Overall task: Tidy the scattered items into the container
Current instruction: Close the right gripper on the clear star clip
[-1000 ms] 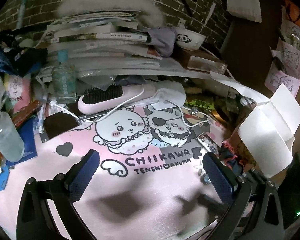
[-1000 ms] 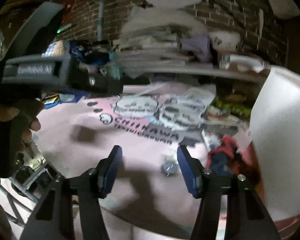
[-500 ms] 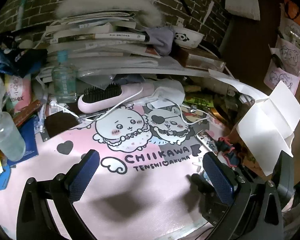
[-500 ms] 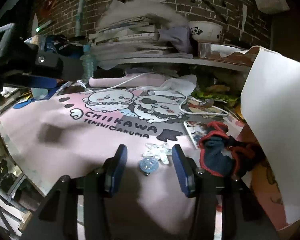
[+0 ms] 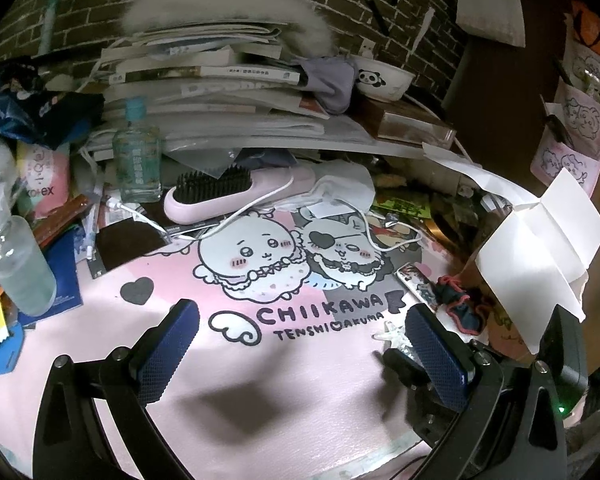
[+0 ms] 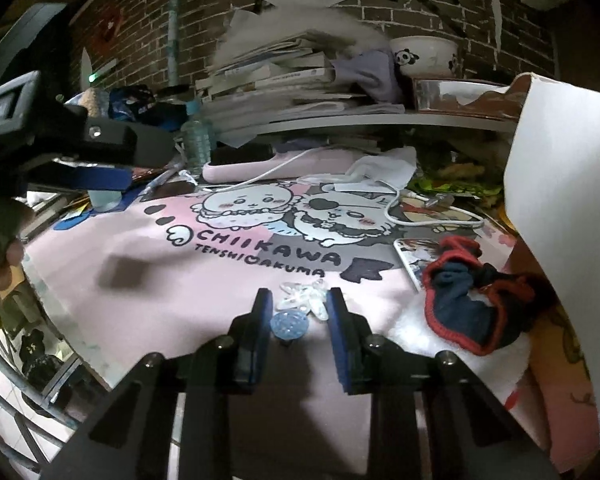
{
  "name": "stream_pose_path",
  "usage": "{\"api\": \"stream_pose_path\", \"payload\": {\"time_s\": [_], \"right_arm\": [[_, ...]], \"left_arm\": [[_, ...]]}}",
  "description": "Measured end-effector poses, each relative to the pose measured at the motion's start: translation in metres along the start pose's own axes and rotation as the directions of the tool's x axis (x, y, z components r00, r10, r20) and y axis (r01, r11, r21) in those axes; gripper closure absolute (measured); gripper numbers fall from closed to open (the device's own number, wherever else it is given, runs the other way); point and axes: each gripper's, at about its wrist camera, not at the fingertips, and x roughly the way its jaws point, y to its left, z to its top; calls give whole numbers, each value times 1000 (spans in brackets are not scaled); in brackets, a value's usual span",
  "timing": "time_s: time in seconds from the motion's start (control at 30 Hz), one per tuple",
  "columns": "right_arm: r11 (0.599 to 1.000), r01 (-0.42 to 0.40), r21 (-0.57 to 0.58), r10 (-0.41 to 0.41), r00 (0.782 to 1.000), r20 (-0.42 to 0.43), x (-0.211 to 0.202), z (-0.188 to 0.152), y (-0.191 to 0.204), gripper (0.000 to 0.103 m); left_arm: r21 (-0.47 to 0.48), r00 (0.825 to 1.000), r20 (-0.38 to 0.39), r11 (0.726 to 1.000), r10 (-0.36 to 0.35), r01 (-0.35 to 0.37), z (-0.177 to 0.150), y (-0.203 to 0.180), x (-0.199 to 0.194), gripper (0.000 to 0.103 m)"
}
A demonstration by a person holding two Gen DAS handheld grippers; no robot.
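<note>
A clear star-shaped hair clip (image 6: 303,299) and a small round blue piece (image 6: 289,325) lie on the pink Chiikawa mat (image 6: 180,312). My right gripper (image 6: 298,310) is low over the mat, open, with its fingers on either side of both pieces and touching neither. A dark blue sock with red trim (image 6: 460,300) lies just to the right. The white-flapped box (image 6: 560,200) stands at the far right. My left gripper (image 5: 302,334) hovers wide open over the mat, holding nothing. The star clip (image 5: 388,334) shows beside its right finger.
A pink hairbrush (image 5: 236,196) with a white cable, bottles (image 5: 136,160) and a spray bottle (image 5: 18,264) crowd the back and left. Stacked books (image 5: 204,80) and a panda bowl (image 5: 382,78) fill the shelf. A card (image 6: 414,256) lies by the sock.
My right gripper has moved forward and down to the star clip and blue piece, and its jaws have narrowed around them. The left gripper has barely shifted.
</note>
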Motion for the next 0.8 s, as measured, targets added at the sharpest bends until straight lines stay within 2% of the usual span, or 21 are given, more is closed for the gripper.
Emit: {"api": "stream_pose_path", "payload": {"time_s": [0.27, 0.4, 0.8], "right_arm": [[997, -8, -81, 12, 999, 52, -11, 11, 17, 78], [999, -27, -24, 26, 999, -46, 3, 9, 10, 78], [999, 27, -37, -29, 998, -55, 5, 7, 9, 75]], "left_arm": [[-3, 999, -2, 999, 39, -39, -3, 7, -4, 0], [-34, 999, 7, 999, 32, -32, -5, 14, -8, 0], [-6, 1000, 7, 1000, 29, -29, -3, 6, -7, 0]]}}
